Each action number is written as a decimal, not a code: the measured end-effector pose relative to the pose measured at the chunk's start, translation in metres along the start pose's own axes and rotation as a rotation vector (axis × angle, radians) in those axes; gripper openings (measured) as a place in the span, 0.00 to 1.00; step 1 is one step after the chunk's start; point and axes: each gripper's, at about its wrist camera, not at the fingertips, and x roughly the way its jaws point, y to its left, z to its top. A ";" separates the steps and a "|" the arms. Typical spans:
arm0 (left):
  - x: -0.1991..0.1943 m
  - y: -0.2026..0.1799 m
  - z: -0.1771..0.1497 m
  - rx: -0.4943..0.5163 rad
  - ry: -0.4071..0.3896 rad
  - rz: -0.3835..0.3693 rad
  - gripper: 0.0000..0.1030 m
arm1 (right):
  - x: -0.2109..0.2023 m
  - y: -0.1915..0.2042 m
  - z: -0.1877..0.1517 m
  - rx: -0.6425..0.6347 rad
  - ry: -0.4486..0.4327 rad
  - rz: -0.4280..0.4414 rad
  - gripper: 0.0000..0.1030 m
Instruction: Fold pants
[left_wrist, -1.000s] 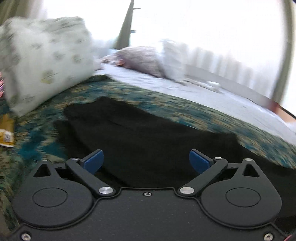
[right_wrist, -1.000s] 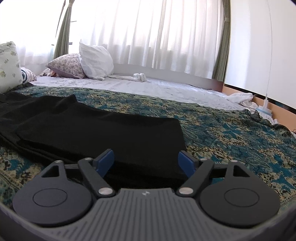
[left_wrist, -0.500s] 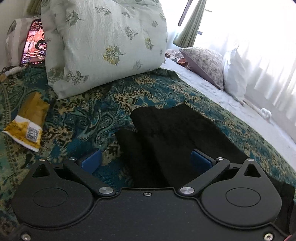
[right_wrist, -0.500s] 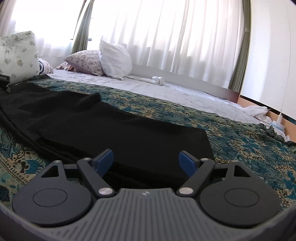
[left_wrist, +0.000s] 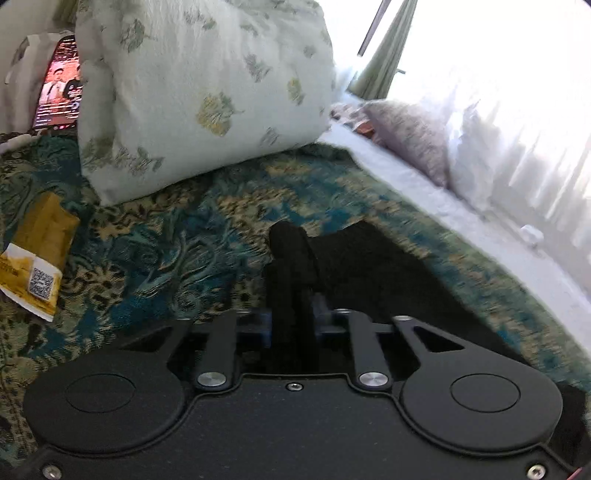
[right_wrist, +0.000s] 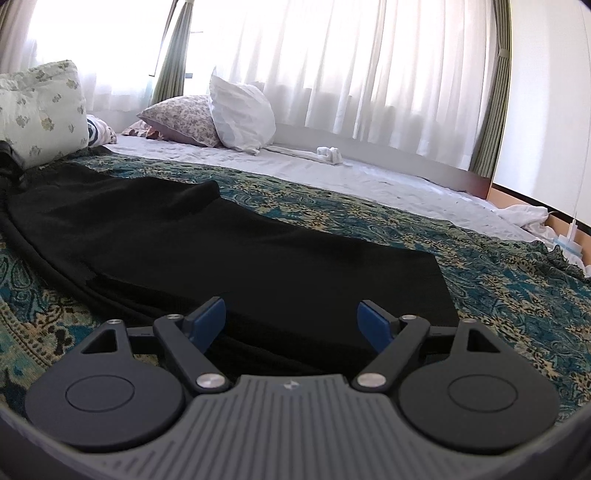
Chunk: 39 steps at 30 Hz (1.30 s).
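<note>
Pants (right_wrist: 229, 258) black, flat on bed (right_wrist: 517, 280) | left gripper (left_wrist: 291, 325) just closed, pinching pants' bunched edge | right gripper (right_wrist: 291, 321) wide open, empty, over hem | yellow packet (left_wrist: 37, 258) shows QR code

Open patterned teal bedspread (right_wrist: 517, 280) to the right; blocked far left by large floral pillow (left_wrist: 199, 92) and yellow paper packet (left_wrist: 37, 258).

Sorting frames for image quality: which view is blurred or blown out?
Left wrist view: smeared with motion blur, window blown out, black pants without detail. Right wrist view: sharp, fisheye-bent, curtains bright yet readable, pants still featureless black.
</note>
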 end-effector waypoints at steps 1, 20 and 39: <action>-0.006 -0.003 0.001 0.001 -0.017 -0.011 0.12 | 0.000 0.000 0.001 0.005 0.000 0.005 0.86; -0.171 -0.289 -0.168 0.709 0.011 -0.691 0.11 | -0.020 -0.110 0.004 0.424 -0.033 -0.004 0.84; -0.224 -0.247 -0.223 0.819 0.225 -0.892 0.46 | -0.022 -0.164 -0.023 0.666 -0.032 0.080 0.80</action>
